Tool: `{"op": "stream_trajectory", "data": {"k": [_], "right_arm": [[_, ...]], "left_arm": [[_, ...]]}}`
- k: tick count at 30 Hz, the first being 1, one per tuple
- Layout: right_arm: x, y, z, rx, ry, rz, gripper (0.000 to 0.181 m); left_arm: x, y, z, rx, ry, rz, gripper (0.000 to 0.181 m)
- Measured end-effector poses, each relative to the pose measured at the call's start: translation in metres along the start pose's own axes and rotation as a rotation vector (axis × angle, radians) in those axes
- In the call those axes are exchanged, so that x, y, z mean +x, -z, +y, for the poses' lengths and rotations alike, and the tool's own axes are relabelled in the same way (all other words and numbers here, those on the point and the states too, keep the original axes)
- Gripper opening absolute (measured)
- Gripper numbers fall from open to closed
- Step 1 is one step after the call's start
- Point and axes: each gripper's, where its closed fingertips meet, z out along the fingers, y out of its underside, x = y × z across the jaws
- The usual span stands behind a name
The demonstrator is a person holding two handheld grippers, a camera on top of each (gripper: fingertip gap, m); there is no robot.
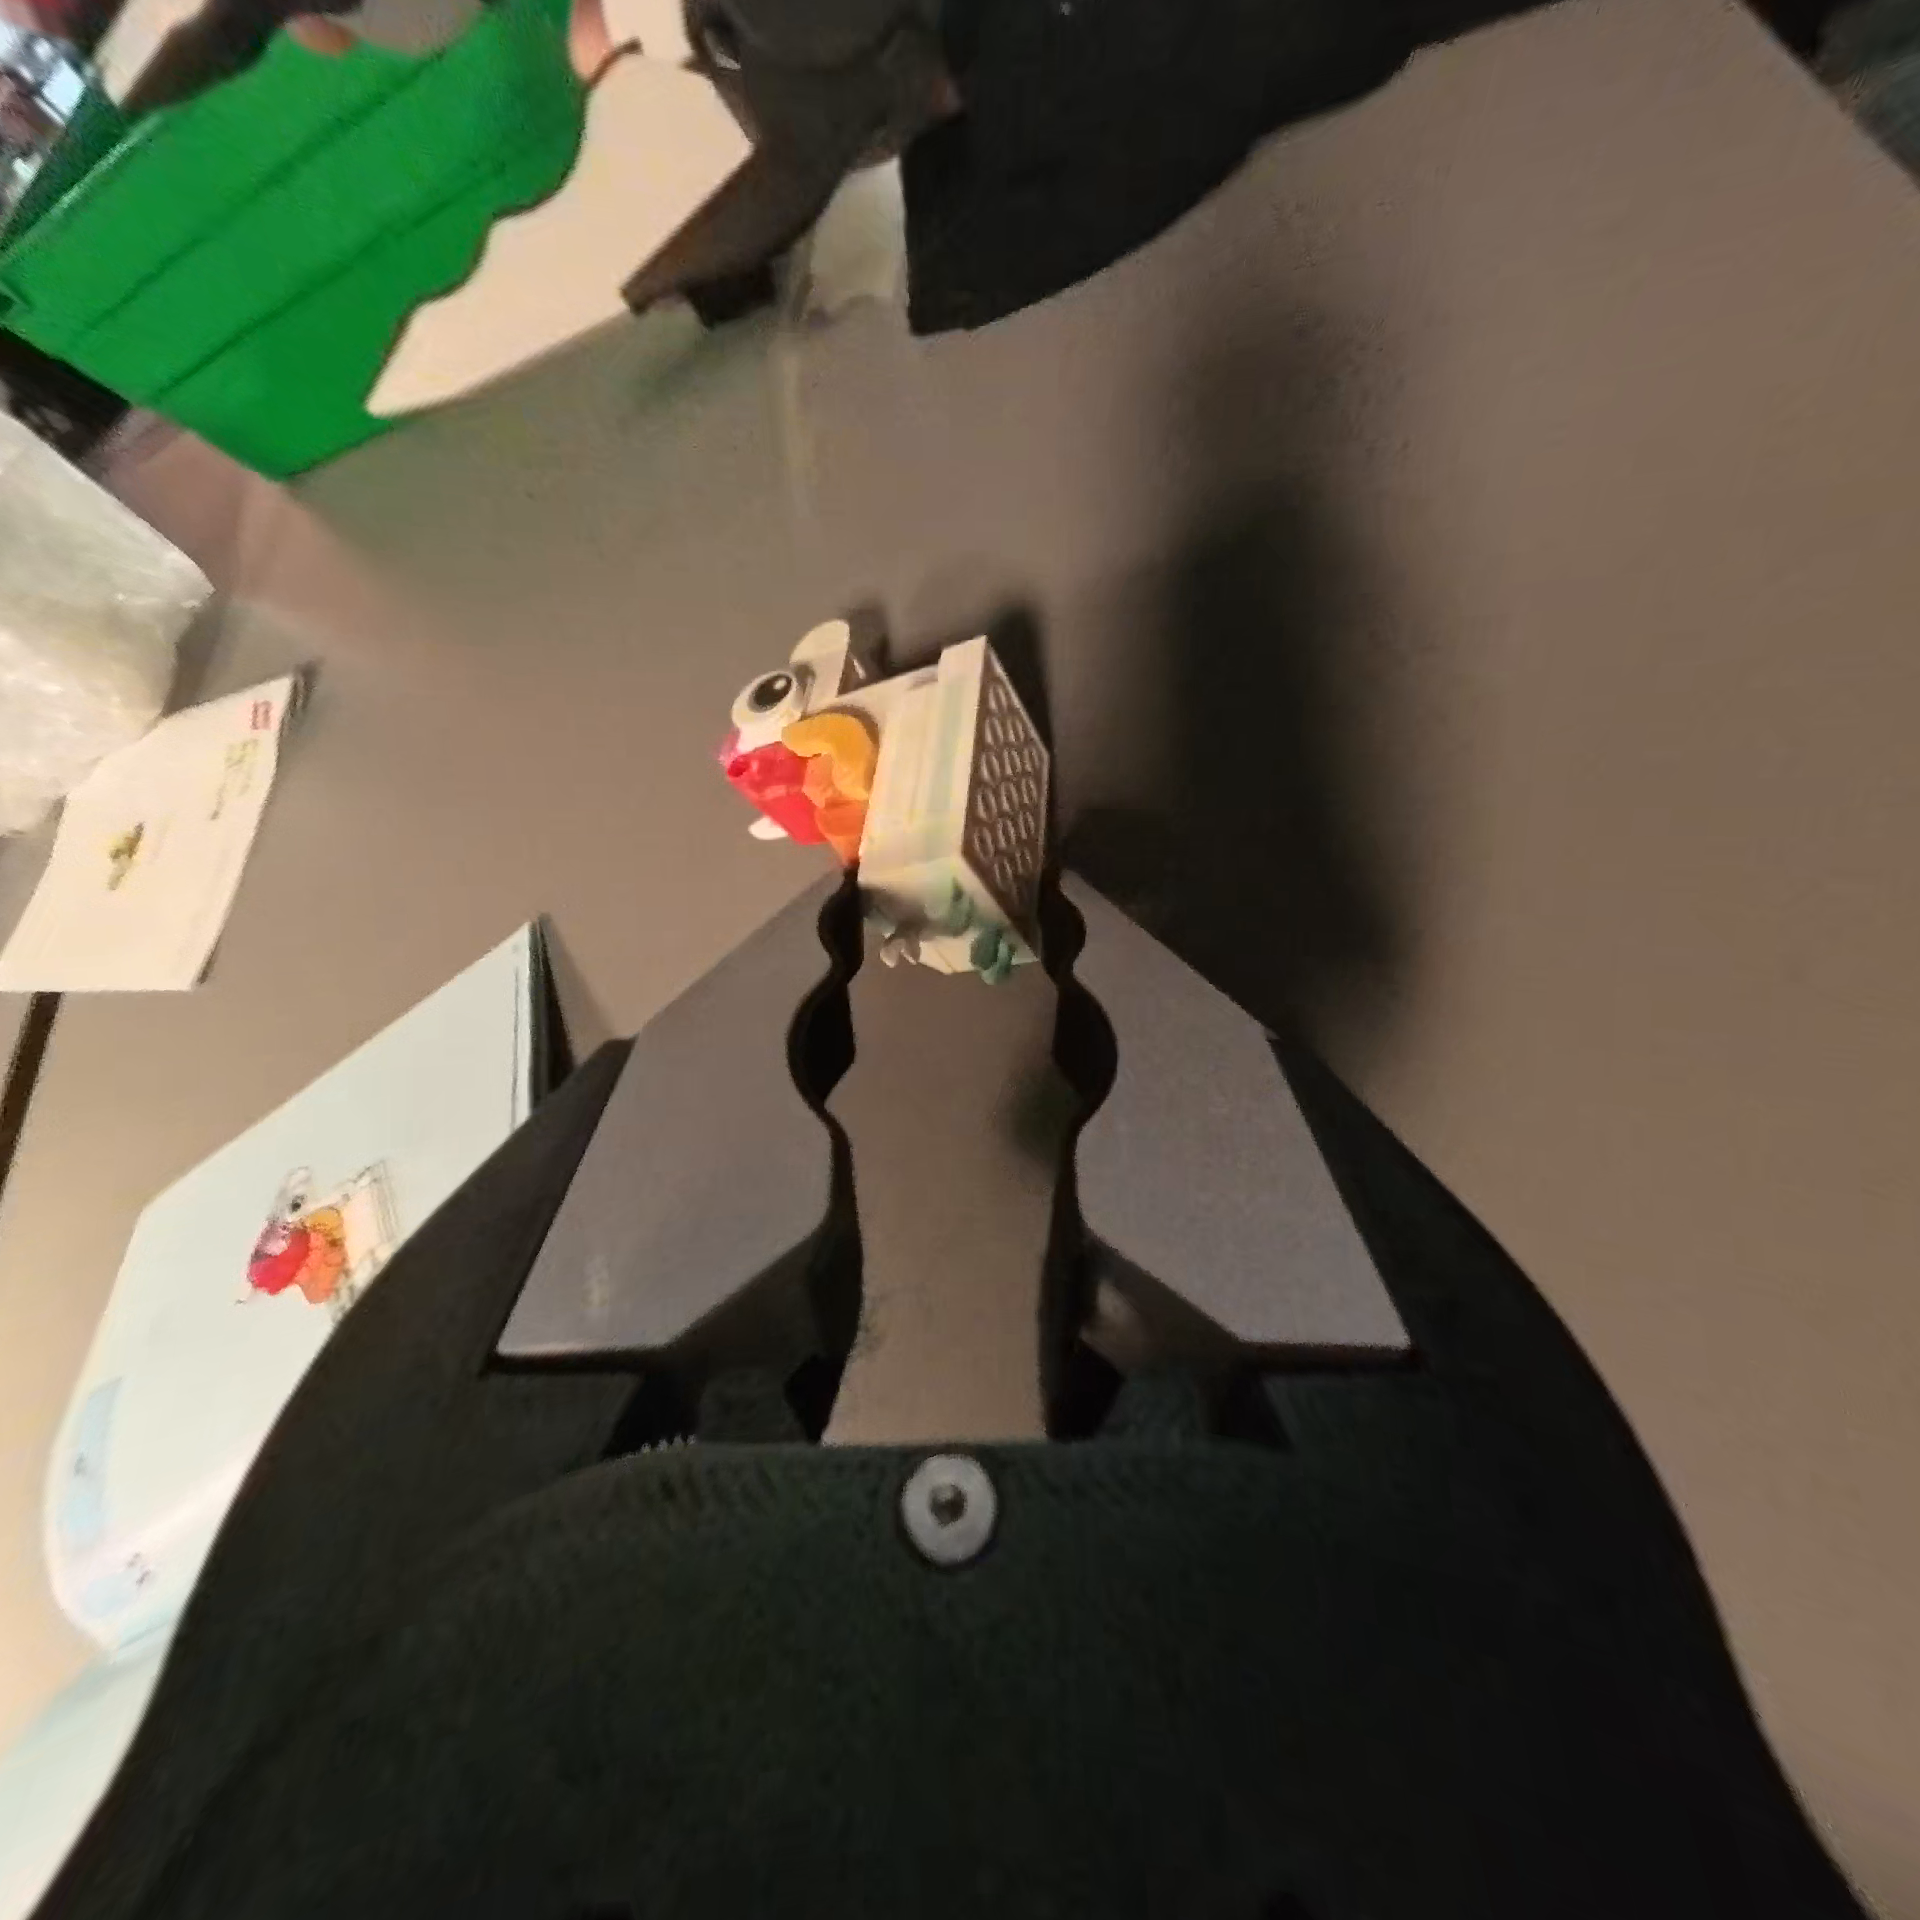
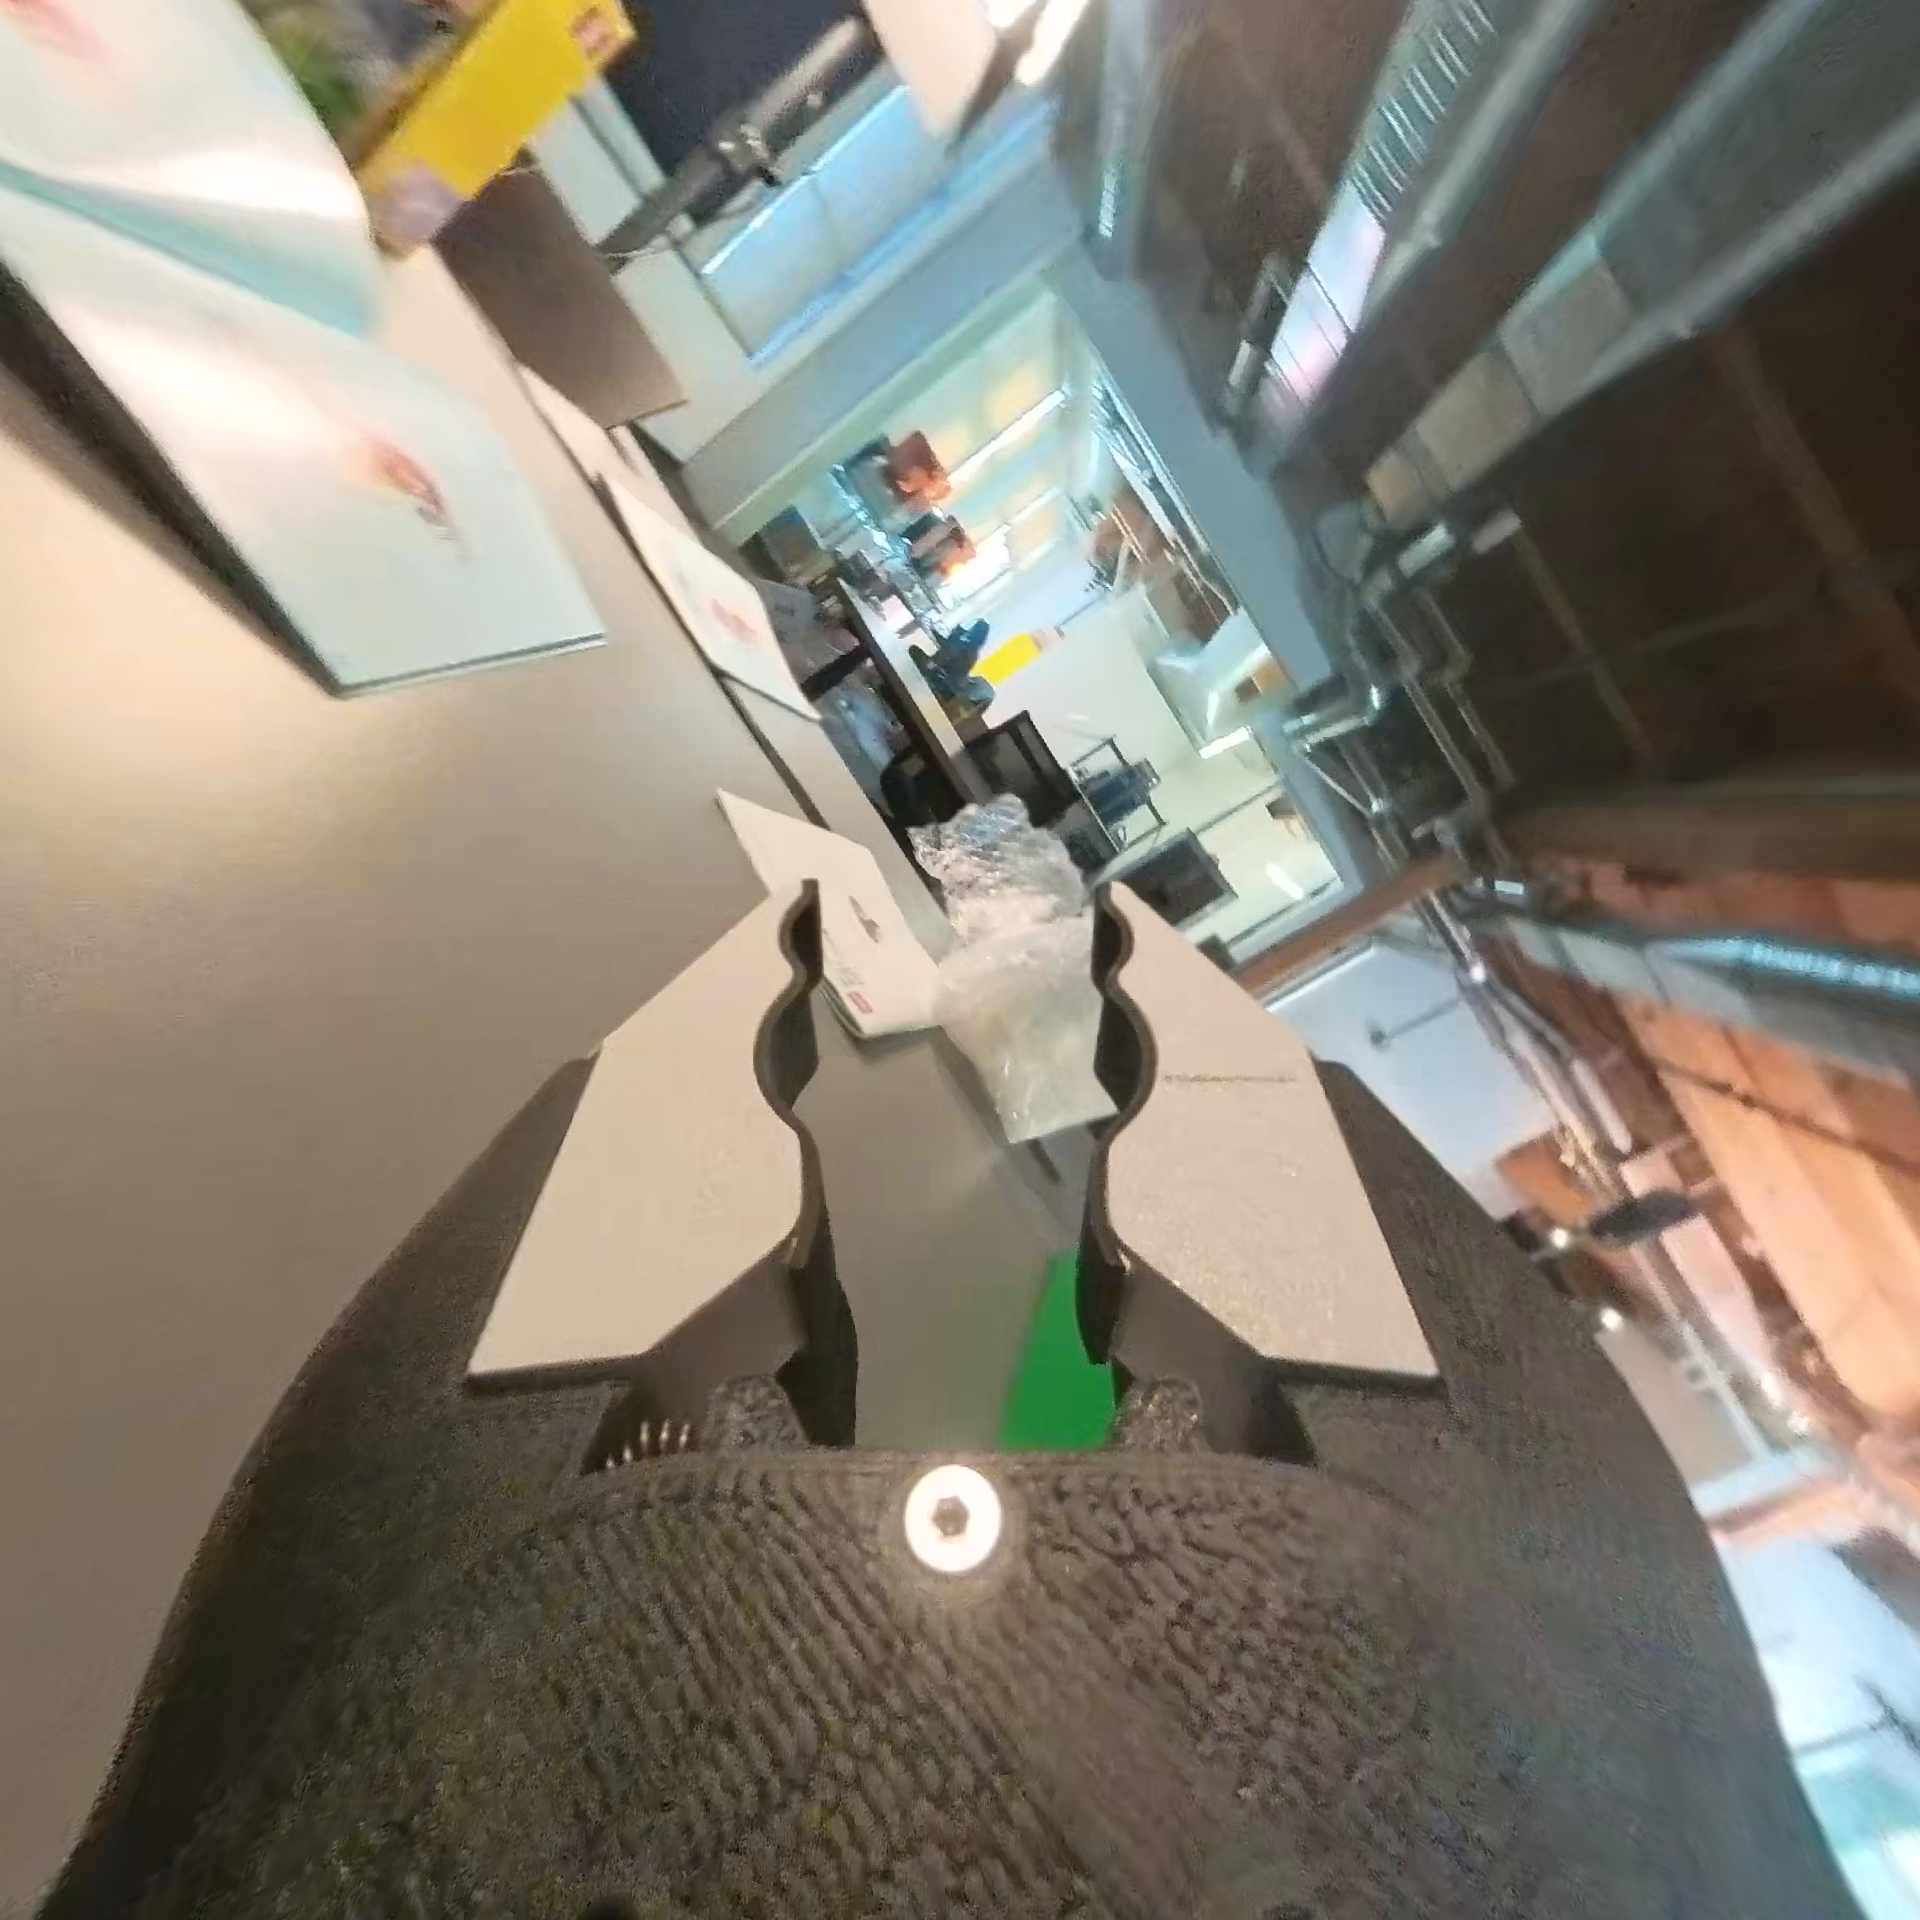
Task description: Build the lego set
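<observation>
lego model (image 1: 904, 800) | clamped between left hand-held gripper (image 1: 951, 904) tips

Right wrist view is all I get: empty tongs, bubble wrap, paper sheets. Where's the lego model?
Observer: The lego model sits between the left tongs' tips, over the grey table. Whether it rests on the table, I cannot tell.
Operator: Gripped or not?
Observer: Looks gripped: the two tips sit against its lower white part, either side.
Operator: How far built?
Observer: It has a round eye, red and orange pieces in front, and a white block with a dark patterned face.
Operator: Instructions nearby?
Observer: A pale booklet lies open left of the left tongs, its picture resembling the model.
</observation>
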Motion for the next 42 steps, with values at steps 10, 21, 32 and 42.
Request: {"op": "stream_trajectory", "data": {"k": [10, 21, 32, 42], "right_arm": [[0.000, -0.008, 0.016, -0.073, -0.008, 0.020, 0.039], [-0.007, -0.037, 0.030, -0.171, 0.174, 0.074, 0.025], [-0.015, -0.063, 0.017, -0.052, 0.233, 0.025, 0.024], [-0.033, -0.058, -0.012, 0.060, 0.230, -0.045, 0.024]], "left_arm": [[0.005, 0.001, -0.003, -0.008, 0.056, 0.035, 0.057], [-0.004, 0.035, -0.041, 0.241, -0.230, -0.296, 0.053], [-0.063, 0.085, 0.072, -0.192, 0.235, -0.535, 0.062], [-0.056, 0.114, 0.123, -0.255, 0.682, -0.394, 0.073]]}}
